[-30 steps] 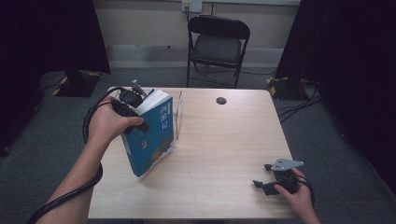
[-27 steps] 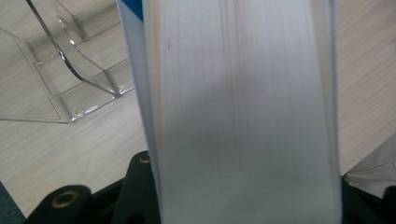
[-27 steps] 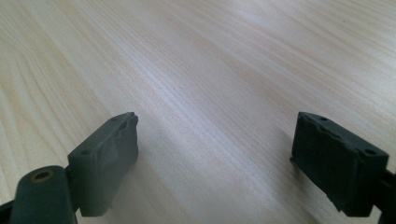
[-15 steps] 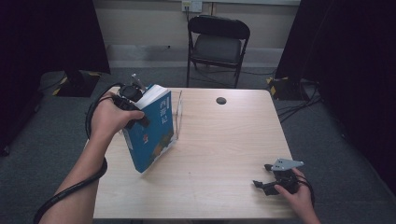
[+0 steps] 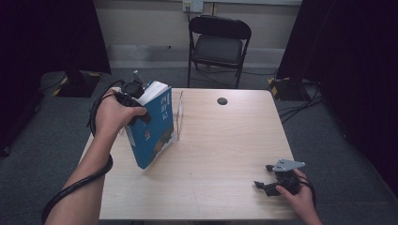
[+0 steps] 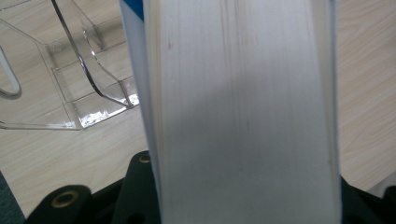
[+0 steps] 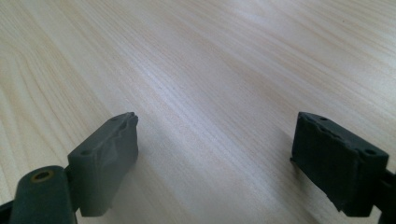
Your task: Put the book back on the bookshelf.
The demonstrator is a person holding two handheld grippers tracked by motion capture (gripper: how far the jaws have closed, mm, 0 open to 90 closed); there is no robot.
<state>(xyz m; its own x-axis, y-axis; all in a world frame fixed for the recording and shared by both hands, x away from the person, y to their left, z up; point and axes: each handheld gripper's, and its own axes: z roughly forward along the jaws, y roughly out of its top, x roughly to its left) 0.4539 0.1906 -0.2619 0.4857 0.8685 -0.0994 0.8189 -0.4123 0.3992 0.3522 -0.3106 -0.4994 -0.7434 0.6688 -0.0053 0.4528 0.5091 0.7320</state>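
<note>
Left gripper [image 5: 133,101] clamps the tilted blue book [image 5: 152,124] at the table's [image 5: 225,140] left, beside the clear stand [image 5: 178,115]; a misjudged tilt could topple the stand; right gripper [image 5: 274,180] rests open.

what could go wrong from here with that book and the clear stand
1. The blue book is tilted, gripped at its top by the left hand-held gripper, with its lower corner on the table. It may pivot or slip from the jaws.
2. The clear stand is light and close beside the book; a nudge could push or tip it.
3. The right hand-held gripper rests open far away at the table's near edge, so it cannot steady either thing quickly.
</note>
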